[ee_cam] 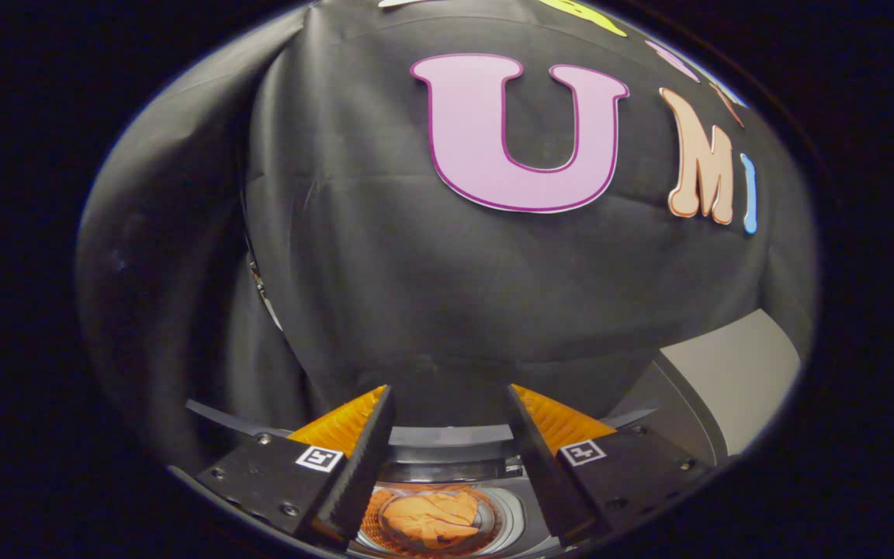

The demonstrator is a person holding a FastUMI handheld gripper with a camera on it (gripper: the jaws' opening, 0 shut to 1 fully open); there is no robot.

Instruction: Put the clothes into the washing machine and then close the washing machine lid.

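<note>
a: while the gripper (447,435) hangs above the washing machine (680,404), what are its fingers at?

b: they stand spread, well apart, with nothing between them. no cloth touches either one.

a: and the clothes?

b: an orange garment (431,519) lies crumpled down in the drum (505,519), seen below the gap between the two fingers, nearer the left one. it sits at the bottom of the round tub, loose and bunched, apart from the fingers.

a: how does the machine lie around it?

b: the drum's rim curves round the garment, and a dark band of the opening runs across just ahead of the fingertips. to the right, beyond the right finger, a grey panel (734,373) rises at a slant; i cannot tell for sure whether it is the raised lid or the machine's body.

a: is the opening covered?

b: no, the drum shows open from above, with the garment plain to see inside.

a: what stands beyond?

b: the black cloth wall (416,256) of the booth, hanging in folds, right behind the machine. on the left a seam runs down the cloth where two sheets meet.

a: does the gripper touch the machine?

b: i cannot tell; the fingers appear to be above the opening, tips pointing toward the wall.
</note>
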